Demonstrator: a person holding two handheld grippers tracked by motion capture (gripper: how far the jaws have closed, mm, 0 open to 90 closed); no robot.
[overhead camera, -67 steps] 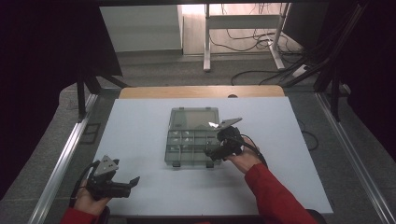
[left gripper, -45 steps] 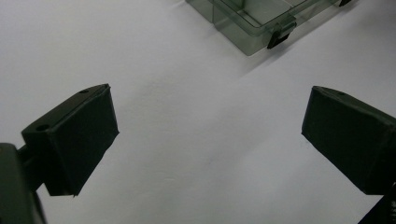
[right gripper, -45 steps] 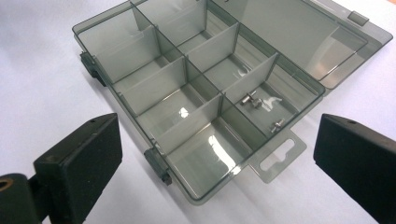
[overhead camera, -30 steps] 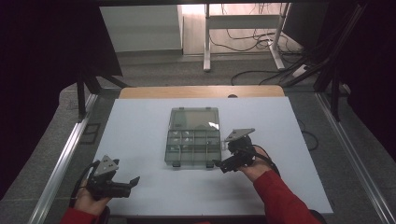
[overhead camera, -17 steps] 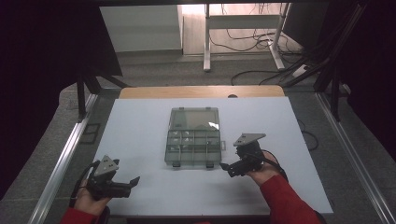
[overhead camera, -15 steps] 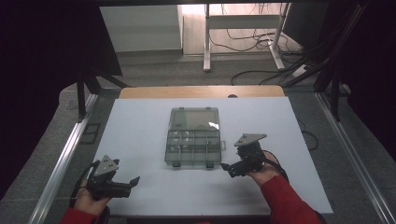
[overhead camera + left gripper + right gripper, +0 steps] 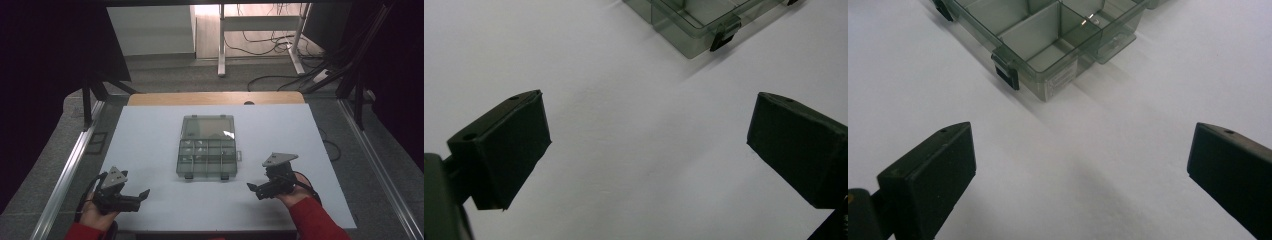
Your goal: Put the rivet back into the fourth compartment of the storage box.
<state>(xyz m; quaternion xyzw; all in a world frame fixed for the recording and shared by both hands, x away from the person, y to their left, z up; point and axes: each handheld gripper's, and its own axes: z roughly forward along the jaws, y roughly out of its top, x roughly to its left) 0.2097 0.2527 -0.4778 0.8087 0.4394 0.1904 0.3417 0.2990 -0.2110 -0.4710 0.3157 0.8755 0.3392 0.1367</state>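
A clear grey plastic organiser box lies open in the middle of the white table, lid flat behind it, divided tray toward me. Its compartments look empty, with black latches on the front edge. A corner of the box appears at the top of the left gripper view. My left gripper rests at the table's front left, jaws wide apart over bare table. At the front right, my right gripper is open, a short way from the box's near right corner, holding nothing.
The white table top ends in a wooden strip at the far edge. Metal rails run along both sides. Cables and desk legs lie on the floor beyond.
My right gripper has pulled back from the box's right side toward the front right of the table. The left gripper has stayed put.
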